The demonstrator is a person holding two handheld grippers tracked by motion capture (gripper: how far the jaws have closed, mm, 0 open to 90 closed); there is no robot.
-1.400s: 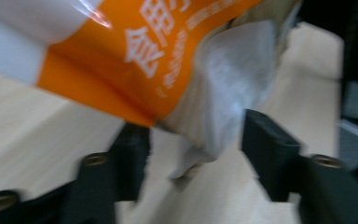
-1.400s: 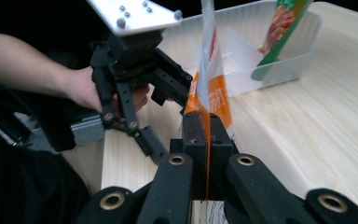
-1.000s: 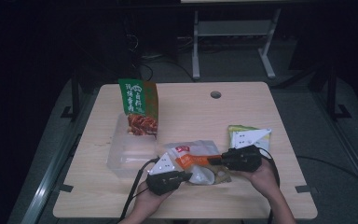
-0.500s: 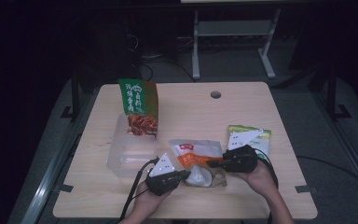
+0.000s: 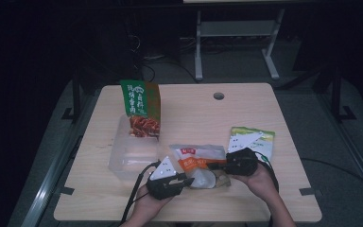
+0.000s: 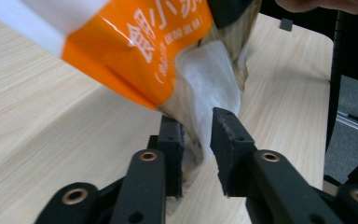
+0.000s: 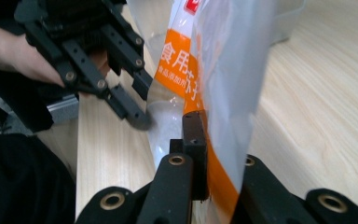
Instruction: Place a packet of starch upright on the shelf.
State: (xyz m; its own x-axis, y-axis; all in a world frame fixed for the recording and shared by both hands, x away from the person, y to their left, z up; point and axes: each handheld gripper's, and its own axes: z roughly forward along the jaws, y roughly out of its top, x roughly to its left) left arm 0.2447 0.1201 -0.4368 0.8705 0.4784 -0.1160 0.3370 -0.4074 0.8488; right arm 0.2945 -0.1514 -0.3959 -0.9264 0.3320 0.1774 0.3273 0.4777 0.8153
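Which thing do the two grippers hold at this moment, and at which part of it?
The right gripper is shut on the orange-and-white bag at its edge. The left gripper has just been opening; the bag's clear corner lies between its jaws, unclamped.

Orange-white pouch (image 5: 196,161); green bag (image 5: 141,108); black claws.

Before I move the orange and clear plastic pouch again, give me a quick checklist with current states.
1. Right tool clamped on the orange and clear plastic pouch: ok, film pinched between its jaws.
2. Left tool gripping the pouch: not ok; its jaws have just been opening, with film between them and a gap on one side.
3. Clear plastic container free to receive: ok.
4. Green standing bag upright: ok, at the container's far edge.
5. Green and white flat packet out of the way: ok.
6. Pouch sealed: cannot tell.
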